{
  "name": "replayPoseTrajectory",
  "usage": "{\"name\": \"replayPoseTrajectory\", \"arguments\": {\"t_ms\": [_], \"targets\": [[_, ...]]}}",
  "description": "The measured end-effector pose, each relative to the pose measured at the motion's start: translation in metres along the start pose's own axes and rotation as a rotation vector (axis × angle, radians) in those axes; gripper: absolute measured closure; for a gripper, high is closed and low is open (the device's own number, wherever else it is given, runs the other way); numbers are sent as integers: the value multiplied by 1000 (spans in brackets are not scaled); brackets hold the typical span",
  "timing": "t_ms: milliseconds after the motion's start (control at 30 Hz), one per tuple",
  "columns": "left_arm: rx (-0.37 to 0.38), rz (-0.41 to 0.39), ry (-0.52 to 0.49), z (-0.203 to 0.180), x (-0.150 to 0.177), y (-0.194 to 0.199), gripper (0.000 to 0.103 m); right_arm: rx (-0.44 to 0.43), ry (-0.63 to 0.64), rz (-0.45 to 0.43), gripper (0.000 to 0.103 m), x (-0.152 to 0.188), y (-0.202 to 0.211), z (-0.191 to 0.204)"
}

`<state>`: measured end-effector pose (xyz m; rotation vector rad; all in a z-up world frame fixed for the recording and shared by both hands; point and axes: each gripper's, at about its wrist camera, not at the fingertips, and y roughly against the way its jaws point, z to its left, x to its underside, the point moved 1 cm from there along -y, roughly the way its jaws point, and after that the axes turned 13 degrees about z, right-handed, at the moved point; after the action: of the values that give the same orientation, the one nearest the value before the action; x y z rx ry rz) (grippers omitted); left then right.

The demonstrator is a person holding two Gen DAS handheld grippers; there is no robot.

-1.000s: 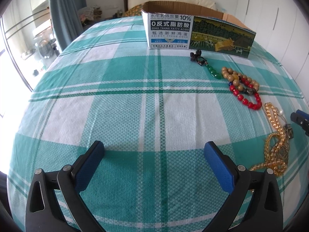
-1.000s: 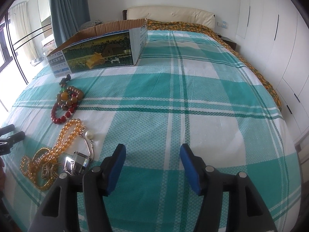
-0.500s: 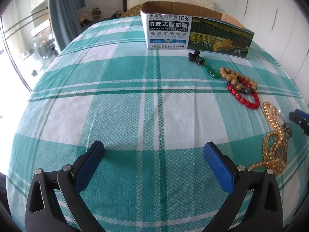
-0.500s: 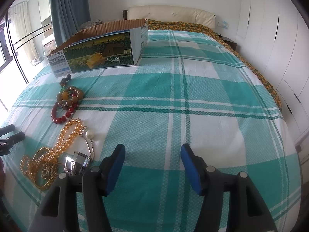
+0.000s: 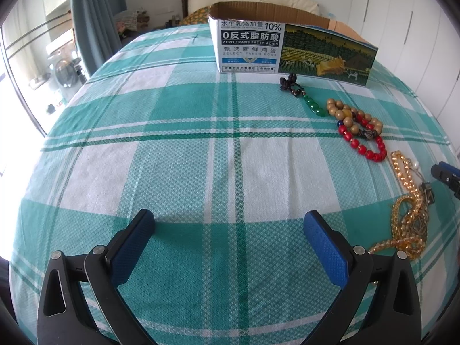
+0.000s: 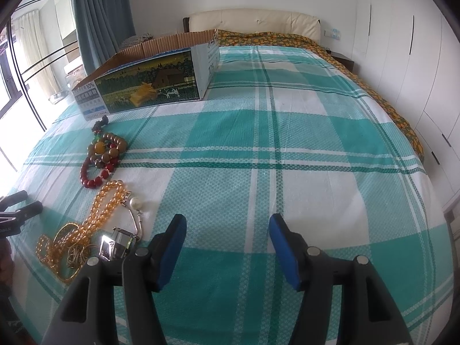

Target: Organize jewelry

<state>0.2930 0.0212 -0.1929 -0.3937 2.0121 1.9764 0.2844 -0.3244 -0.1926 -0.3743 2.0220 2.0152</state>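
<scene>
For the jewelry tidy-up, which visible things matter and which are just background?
Job: green pendant; wooden bead bracelet; red bead bracelet; amber bead strand; pearl; cardboard box, likely the container.

Background: checked bedspread; curtain; headboard; wardrobe.

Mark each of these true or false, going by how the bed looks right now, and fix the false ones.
1. Both tools hold a bracelet. False: the left tool and the right tool are open, with only the checked bedspread between their fingers.
2. The cardboard box stands open at the top. True.
3. The red bead bracelet lies inside the box. False: it lies on the bedspread, overlapping the brown bead bracelet.
4. The green pendant lies between the box and the bracelets. True.
5. The amber bead strand lies left of the right tool. True.
</scene>
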Motion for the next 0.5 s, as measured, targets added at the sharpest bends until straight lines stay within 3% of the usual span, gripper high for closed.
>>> {"name": "replayPoseTrajectory", "arguments": {"t_ms": [100, 267, 367, 500], "targets": [[51, -14, -5, 2, 1, 3, 1, 6, 3, 1, 42, 0, 0, 1], [299, -69, -41, -5, 13, 23, 1, 1, 1, 1, 42, -1, 0, 0], [427, -77, -161, -33, 21, 35, 1, 7, 4, 2, 42, -1, 0, 0], [411, -94, -352, -80, 30, 40, 1, 7, 4, 2, 42, -1, 0, 0]]}}
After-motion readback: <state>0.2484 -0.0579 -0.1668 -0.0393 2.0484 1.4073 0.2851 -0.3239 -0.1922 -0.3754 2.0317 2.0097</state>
